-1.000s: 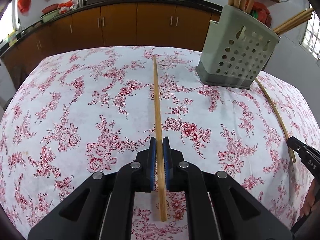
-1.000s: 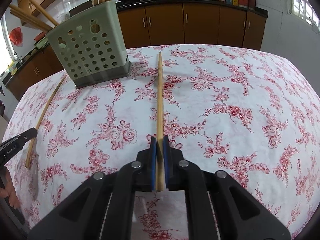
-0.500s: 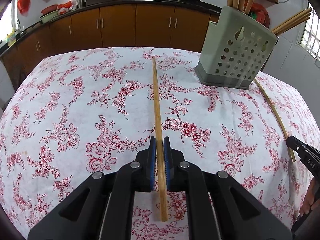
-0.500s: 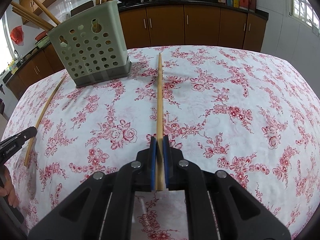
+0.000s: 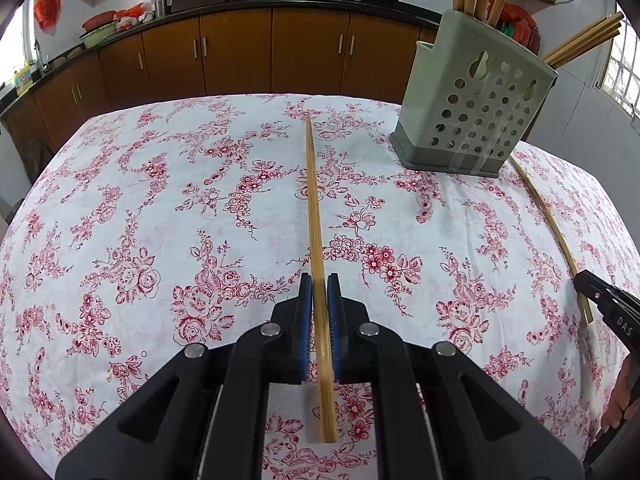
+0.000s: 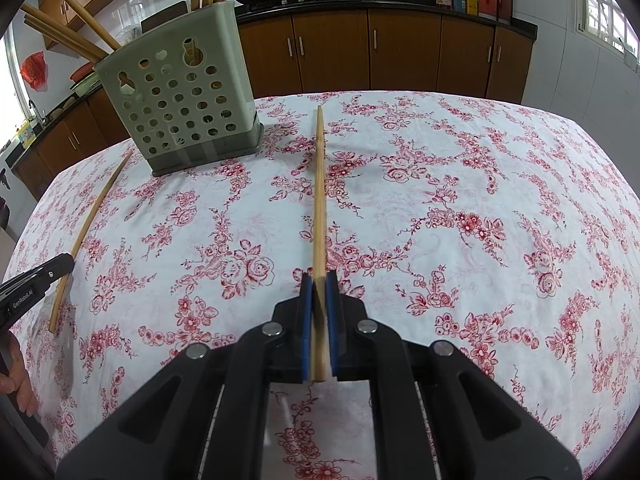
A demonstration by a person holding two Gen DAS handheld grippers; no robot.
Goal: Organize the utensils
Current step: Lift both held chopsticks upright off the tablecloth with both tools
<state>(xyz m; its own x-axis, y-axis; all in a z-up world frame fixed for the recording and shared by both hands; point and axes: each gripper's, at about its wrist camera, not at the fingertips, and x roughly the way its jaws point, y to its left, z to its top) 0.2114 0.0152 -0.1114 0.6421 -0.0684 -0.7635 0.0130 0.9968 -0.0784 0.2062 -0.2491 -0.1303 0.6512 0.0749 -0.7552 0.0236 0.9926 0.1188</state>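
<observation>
My left gripper (image 5: 319,286) is shut on a long wooden chopstick (image 5: 313,208) that points away over the floral tablecloth. My right gripper (image 6: 319,282) is shut on a second chopstick (image 6: 319,184) near its thick end. A grey-green perforated utensil holder (image 5: 474,108) stands at the far right of the left wrist view and holds several chopsticks. The same holder (image 6: 180,96) sits at the far left of the right wrist view. Each gripper shows at the edge of the other's view: the right gripper (image 5: 580,280) and the left gripper (image 6: 68,264), with their chopsticks (image 5: 548,224) (image 6: 92,220).
The table (image 5: 120,200) is covered in a white cloth with red flowers. Brown kitchen cabinets (image 5: 240,52) run behind it, with woks and jars on the black counter. A person's fingers (image 5: 624,396) show at the right edge of the left wrist view.
</observation>
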